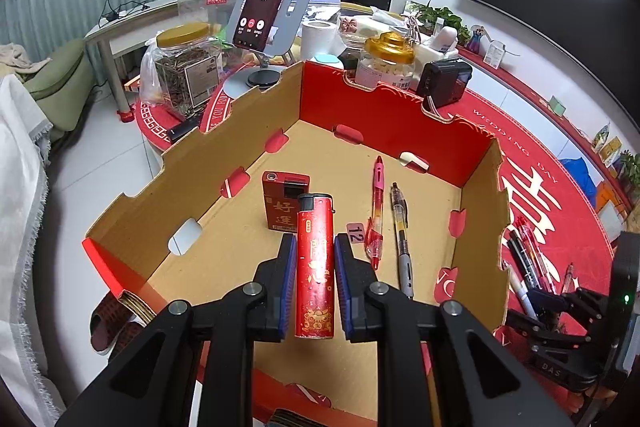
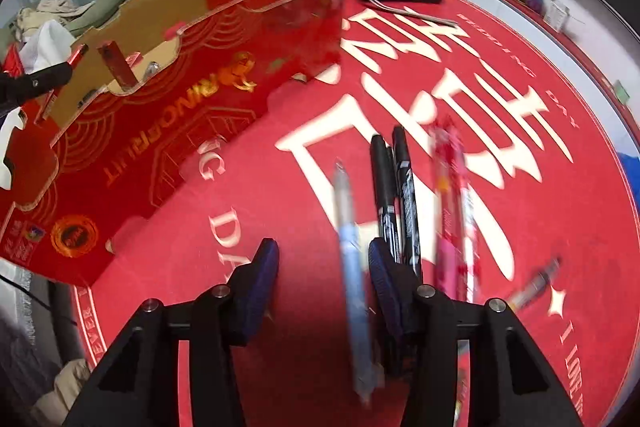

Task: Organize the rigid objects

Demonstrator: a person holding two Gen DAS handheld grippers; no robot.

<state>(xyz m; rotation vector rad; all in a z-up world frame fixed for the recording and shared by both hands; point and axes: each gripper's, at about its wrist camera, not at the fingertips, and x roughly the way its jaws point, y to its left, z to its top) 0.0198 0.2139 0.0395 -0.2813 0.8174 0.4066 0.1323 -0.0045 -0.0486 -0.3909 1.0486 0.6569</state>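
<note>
The left gripper (image 1: 314,247) has its blue-padded jaws closed tight on a red lighter (image 1: 315,267), a slim plastic cylinder with gold ornament and a black cap, held above the open cardboard box (image 1: 256,107). The box is plain brown inside with glossy red on its far wall and outer sides; its outer right wall carries gold lettering that seems to read "RINOFRUIT", seen upside down and blurred. On the box floor lie a red cigarette pack (image 1: 285,201) with gold Chinese characters just beyond the lighter, a small tag marked "12" (image 1: 355,231), a pink pen (image 1: 376,213) and a clear-barrelled pen (image 1: 401,239) to the right, the two pens side by side and apart.

The right gripper (image 2: 320,259) hangs over the round red worktop (image 2: 520,107), whose cloth shows large white Chinese characters and "WEDDING DAY". Its jaws stand about half open; a pale blue pen (image 2: 352,267) lies between them, close to the right pad, and whether that pad touches it the blur hides. Just right of it lie two black markers (image 2: 394,195) and pink pens (image 2: 452,203)
</note>
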